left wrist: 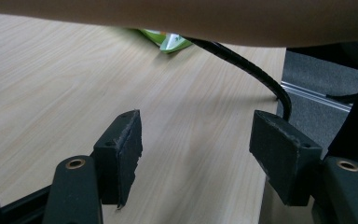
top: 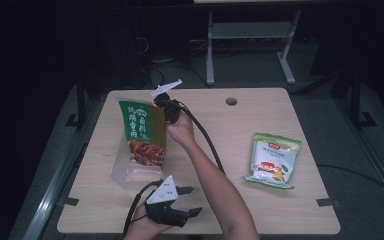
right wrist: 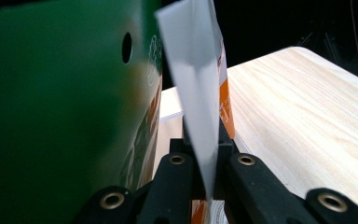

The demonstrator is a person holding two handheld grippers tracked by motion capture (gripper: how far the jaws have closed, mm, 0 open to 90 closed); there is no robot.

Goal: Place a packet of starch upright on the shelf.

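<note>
Green-and-orange snack bag (top: 141, 132), white-and-green pouch (top: 273, 160), pale wood-grain table (top: 260, 205).

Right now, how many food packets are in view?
2. The green and orange packet stands upright in the clear plastic bin at table left, pinched by the right gripper. The white and green packet lies flat at table right.

We see the high view dim, dark around every edge, with light falling mainly on the desk (top: 260, 115). In the right gripper view the green bag (right wrist: 60, 116) at nine o'clock is blurred, its white edge washed out; the left gripper view is brighter and sharp.
</note>
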